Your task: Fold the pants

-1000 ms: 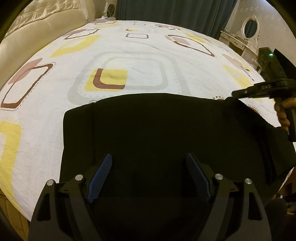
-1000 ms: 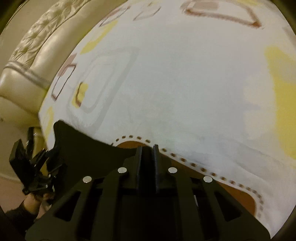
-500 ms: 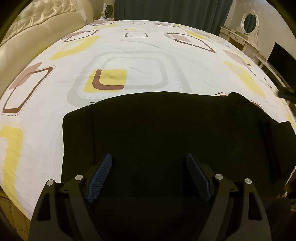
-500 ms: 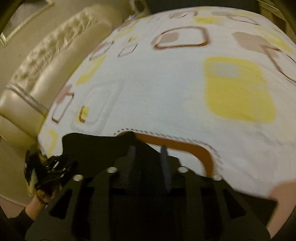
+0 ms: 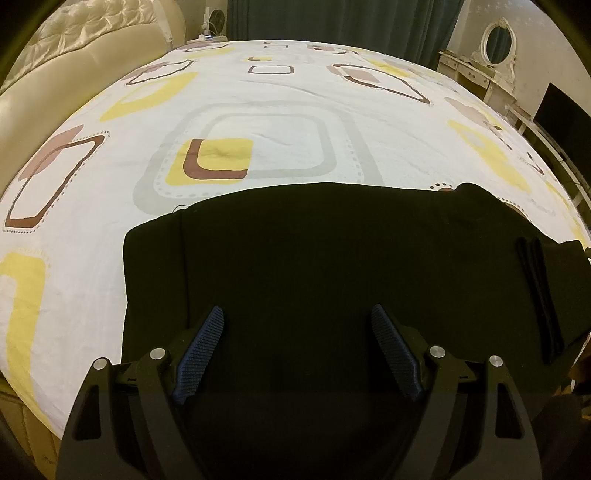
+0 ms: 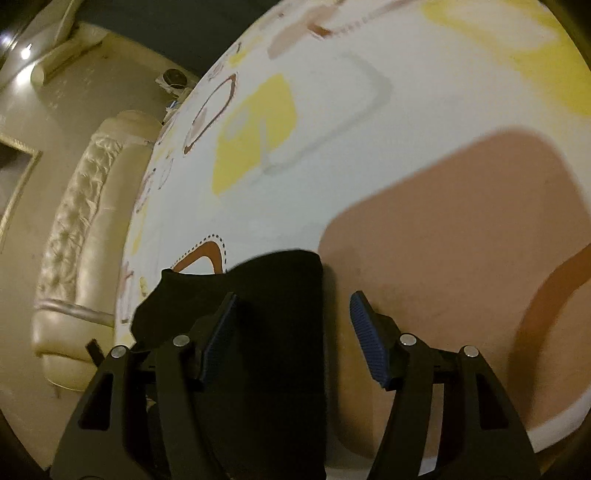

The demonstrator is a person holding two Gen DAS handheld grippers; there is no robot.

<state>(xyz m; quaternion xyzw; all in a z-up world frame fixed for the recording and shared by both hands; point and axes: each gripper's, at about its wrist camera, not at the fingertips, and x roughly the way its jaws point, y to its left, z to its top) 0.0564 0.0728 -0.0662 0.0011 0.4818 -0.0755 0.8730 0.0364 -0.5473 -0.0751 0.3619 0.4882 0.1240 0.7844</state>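
Note:
Black pants (image 5: 314, 251) lie flat on the patterned bed sheet (image 5: 266, 110), folded lengthwise, spread across the near edge of the bed. My left gripper (image 5: 297, 317) is open and empty, hovering over the middle of the pants. In the right wrist view my right gripper (image 6: 293, 306) is open and empty; the end of the pants (image 6: 266, 295) lies under its left finger, and its right finger is over the bare sheet (image 6: 443, 229).
A cream tufted headboard (image 5: 74, 66) runs along the left of the bed. A white dressing table with an oval mirror (image 5: 495, 40) and a dark screen (image 5: 561, 110) stand at the far right. Dark curtains (image 5: 332, 18) hang behind the bed.
My right gripper has opened, let go of the pants end and left the left wrist view. The pants end now lies flat on the sheet. My left gripper has stayed open over the pants.

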